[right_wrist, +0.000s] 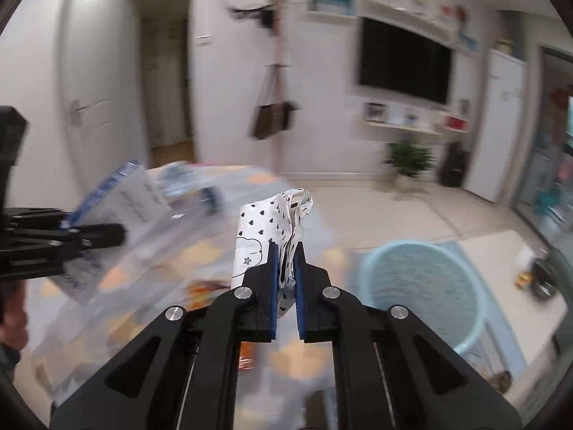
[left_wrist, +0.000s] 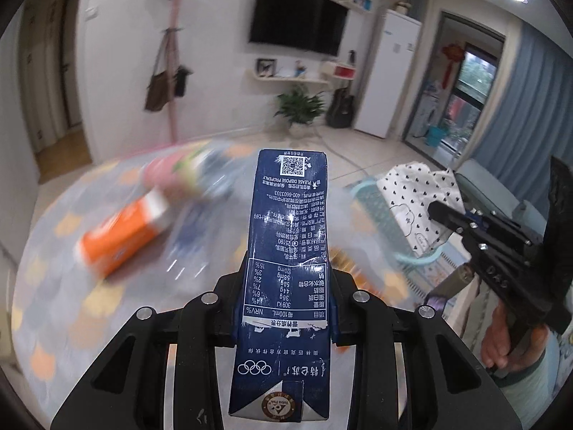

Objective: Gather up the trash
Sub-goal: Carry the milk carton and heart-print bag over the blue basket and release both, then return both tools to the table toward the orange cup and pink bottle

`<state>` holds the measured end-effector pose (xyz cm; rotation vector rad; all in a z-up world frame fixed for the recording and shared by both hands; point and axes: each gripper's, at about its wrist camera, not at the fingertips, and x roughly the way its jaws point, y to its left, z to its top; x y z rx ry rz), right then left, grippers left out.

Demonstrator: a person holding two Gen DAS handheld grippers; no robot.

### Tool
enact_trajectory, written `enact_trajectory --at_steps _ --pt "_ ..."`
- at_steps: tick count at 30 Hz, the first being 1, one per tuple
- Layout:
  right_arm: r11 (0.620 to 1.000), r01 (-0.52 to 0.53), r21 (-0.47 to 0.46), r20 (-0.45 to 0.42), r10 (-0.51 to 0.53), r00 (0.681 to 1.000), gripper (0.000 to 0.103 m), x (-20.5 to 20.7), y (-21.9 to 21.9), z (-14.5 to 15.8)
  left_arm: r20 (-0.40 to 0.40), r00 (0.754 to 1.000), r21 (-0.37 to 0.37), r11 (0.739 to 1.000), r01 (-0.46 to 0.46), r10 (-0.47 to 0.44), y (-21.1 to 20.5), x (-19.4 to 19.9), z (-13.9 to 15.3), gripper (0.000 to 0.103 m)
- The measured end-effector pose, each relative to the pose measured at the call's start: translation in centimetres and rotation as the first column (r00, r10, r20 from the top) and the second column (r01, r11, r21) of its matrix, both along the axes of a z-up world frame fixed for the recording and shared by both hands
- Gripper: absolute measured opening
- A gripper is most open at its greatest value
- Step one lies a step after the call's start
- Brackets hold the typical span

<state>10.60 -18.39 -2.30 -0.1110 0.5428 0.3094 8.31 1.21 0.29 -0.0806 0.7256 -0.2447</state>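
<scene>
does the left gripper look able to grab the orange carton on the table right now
Probably not: the left gripper is already shut on the blue milk carton, so its jaws are full; the orange carton lies unobstructed.

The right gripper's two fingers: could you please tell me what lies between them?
In the right wrist view, the right gripper pinches a white heart-print bag.
</scene>
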Motion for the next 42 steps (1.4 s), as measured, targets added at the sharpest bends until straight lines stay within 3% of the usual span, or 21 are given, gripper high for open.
enact_trajectory --at_steps 5,8,13,18,22,26,28,30,32,34,35,36,39,42 --pt "0.984 0.173 0.049 -0.058 -0.170 0.984 0.006 3.8 -5.5 -0.5 -0.009 0.995 0.006 0.995 0.098 -0.098 -5.4 4.6 0.9 0.032" --pt "0.963 0.259 0.081 -0.098 -0.250 0.963 0.006 5.7 -8.5 -1.2 -0.063 0.983 0.067 0.982 0.174 -0.170 -10.0 8.1 -0.2 0.032" --pt "0.889 0.456 0.033 -0.140 -0.448 0.883 0.006 9.2 -12.1 -3.6 -0.149 0.954 0.036 0.963 0.268 -0.260 -15.8 13.1 -2.2 0.032" --pt "0.834 0.552 0.021 -0.199 -0.538 0.819 0.006 11.3 -14.2 -6.3 -0.228 0.925 0.019 0.948 0.317 -0.305 -19.7 17.6 -4.5 0.032" --pt "0.811 0.584 0.019 -0.270 -0.558 0.784 0.006 13.3 -15.7 -9.1 -0.292 0.894 -0.015 0.936 0.352 -0.340 -21.5 20.6 -6.8 0.032" --pt "0.790 0.612 0.025 -0.324 -0.573 0.753 0.006 14.4 -17.3 -10.9 -0.321 0.880 -0.045 0.934 0.355 -0.350 -22.5 22.2 -8.3 0.032" --pt "0.787 0.616 0.038 -0.345 -0.568 0.747 0.008 14.7 -17.7 -11.5 -0.320 0.883 -0.042 0.937 0.348 -0.343 -22.8 22.6 -8.7 0.034" --pt "0.796 0.603 0.052 -0.372 -0.544 0.752 0.009 15.1 -18.1 -12.1 -0.322 0.885 -0.047 0.939 0.341 -0.337 -22.7 22.9 -8.8 0.048" --pt "0.792 0.609 0.040 -0.375 -0.554 0.744 0.014 15.0 -18.3 -12.3 -0.308 0.888 -0.046 0.938 0.343 -0.340 -22.7 22.8 -8.5 0.053" --pt "0.792 0.609 0.044 -0.373 -0.553 0.745 0.028 14.8 -18.2 -12.2 -0.291 0.896 -0.051 0.940 0.336 -0.336 -22.4 22.5 -7.9 0.065" --pt "0.796 0.603 0.050 -0.373 -0.545 0.751 0.043 14.7 -18.0 -12.1 -0.283 0.899 -0.058 0.942 0.331 -0.333 -22.1 22.2 -7.6 0.071" --pt "0.798 0.601 0.049 -0.368 -0.545 0.753 0.051 14.5 -17.9 -11.9 -0.275 0.903 -0.064 0.943 0.326 -0.331 -21.9 22.0 -7.4 0.071" --pt "0.810 0.585 0.047 -0.335 -0.539 0.773 0.051 13.8 -16.6 -10.8 -0.240 0.914 -0.071 0.945 0.320 -0.327 -20.8 20.7 -5.8 0.073" --pt "0.823 0.566 0.051 -0.321 -0.523 0.790 0.051 13.1 -15.7 -9.6 -0.173 0.941 -0.048 0.957 0.287 -0.291 -19.0 18.7 -3.7 0.079"
